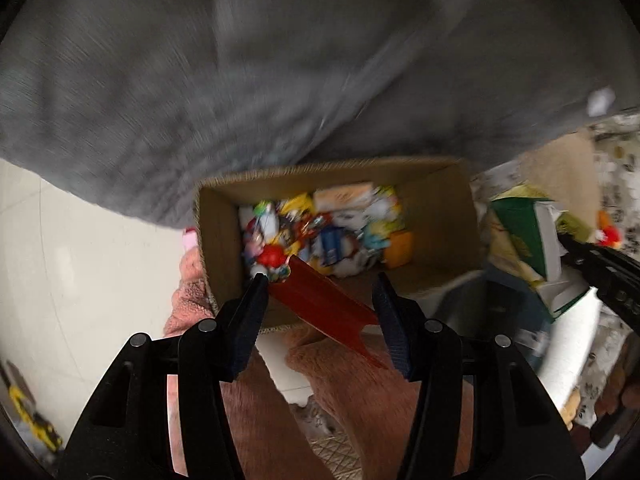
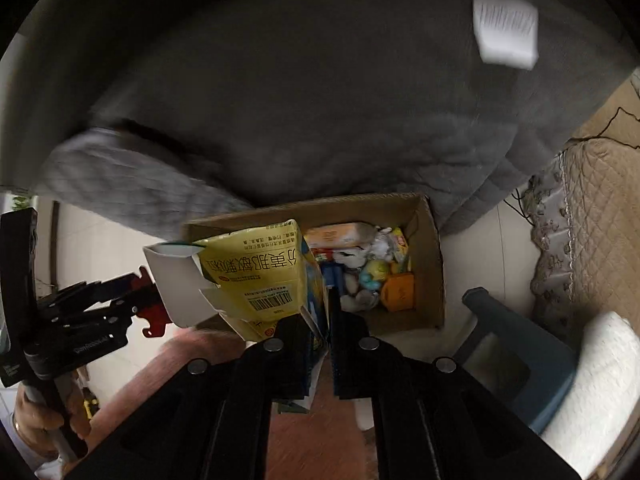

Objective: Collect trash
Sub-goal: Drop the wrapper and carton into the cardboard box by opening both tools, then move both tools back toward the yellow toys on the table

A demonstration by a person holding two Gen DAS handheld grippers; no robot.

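An open cardboard box (image 1: 320,168) on the floor holds several colourful wrappers and packets. My left gripper (image 1: 322,284) hangs right above its near wall, shut on a flat red plastic piece (image 1: 320,300) that lies slanted across the jaws. The right wrist view shows that gripper (image 2: 140,300) with the red piece (image 2: 154,316) at the left. My right gripper (image 2: 326,316) points down over the same box (image 2: 434,280) and pinches the edge of a crushed yellow carton (image 2: 260,276) with a barcode. The carton (image 1: 520,236) also shows at the right of the left wrist view.
A grey quilted cover (image 1: 240,80) hangs behind the box, with a white slip of paper (image 2: 504,28) on it. A blue stool (image 2: 520,344) and a beige quilted cover (image 2: 600,220) stand right of the box. The person's pink fleece legs (image 1: 340,400) are below the grippers. The floor is pale tile.
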